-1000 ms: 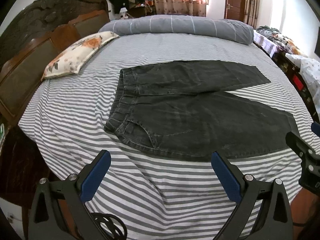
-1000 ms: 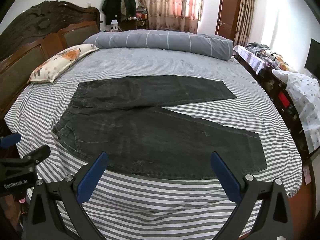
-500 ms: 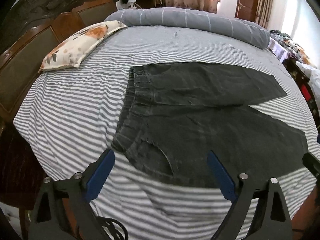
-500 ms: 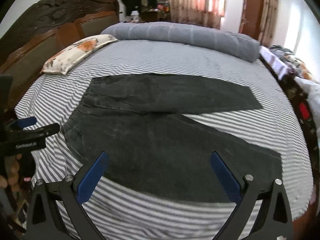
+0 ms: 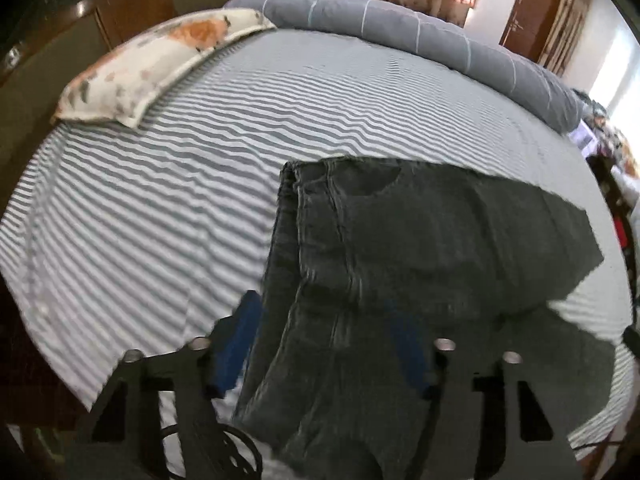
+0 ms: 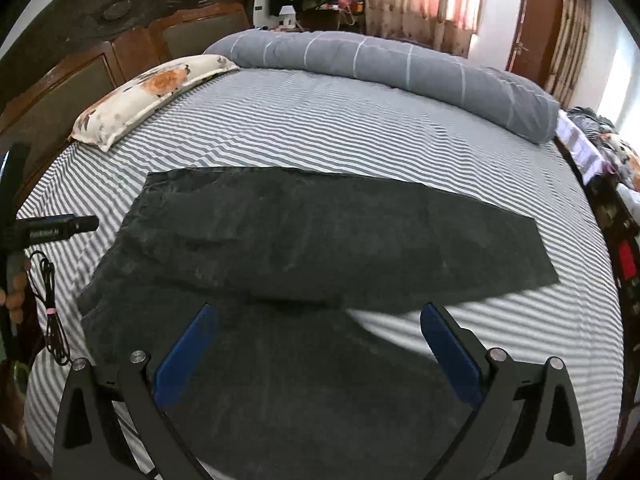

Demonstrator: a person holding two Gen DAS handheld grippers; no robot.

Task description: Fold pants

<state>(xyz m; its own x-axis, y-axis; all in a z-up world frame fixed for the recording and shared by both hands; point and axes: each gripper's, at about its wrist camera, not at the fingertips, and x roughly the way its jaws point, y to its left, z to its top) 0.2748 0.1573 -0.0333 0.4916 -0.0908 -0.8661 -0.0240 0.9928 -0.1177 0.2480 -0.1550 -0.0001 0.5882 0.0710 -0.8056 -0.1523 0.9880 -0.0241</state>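
Faintly, "GenRobot.AI" labels left tool (image 6: pixel 60 227).

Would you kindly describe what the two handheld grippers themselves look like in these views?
Both the left gripper and the right gripper have matte black, angular frames with triangular cut-outs and silver pivot bolts. Their jaws carry flat blue pads. A black cable hangs by the left unit, whose side bears small white lettering too blurred to read with certainty.

Black hand-held gripper (image 6: pixel 316 356), blue pads (image 6: pixel 186 354) (seemingly rubber), silver screws.
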